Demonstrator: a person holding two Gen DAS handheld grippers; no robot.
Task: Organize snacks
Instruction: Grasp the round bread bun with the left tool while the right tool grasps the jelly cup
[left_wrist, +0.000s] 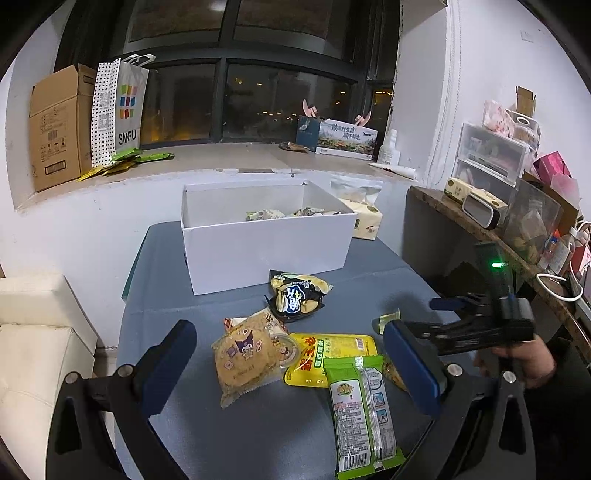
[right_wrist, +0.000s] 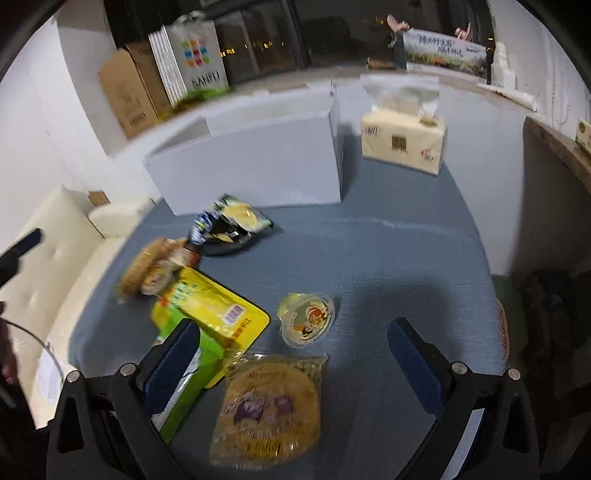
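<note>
A white box (left_wrist: 266, 243) with several wrapped snacks inside stands at the far side of the blue table (left_wrist: 258, 424); it also shows in the right wrist view (right_wrist: 258, 166). Loose snacks lie in front: a black chip bag (left_wrist: 297, 295), a Kuromi cookie pack (left_wrist: 245, 358), a yellow packet (left_wrist: 332, 354), a green packet (left_wrist: 360, 410). My left gripper (left_wrist: 295, 365) is open above them. My right gripper (right_wrist: 295, 365) is open, above a round cookie pack (right_wrist: 269, 410) and near a jelly cup (right_wrist: 306, 319). The right gripper also shows in the left wrist view (left_wrist: 454, 314).
A tissue pack (right_wrist: 404, 142) stands right of the box. A wooden shelf (left_wrist: 480, 225) with clutter is at the right. A cream sofa (left_wrist: 37, 350) is at the left. A cardboard box (left_wrist: 59, 125) and a shopping bag (left_wrist: 118, 110) stand on the windowsill.
</note>
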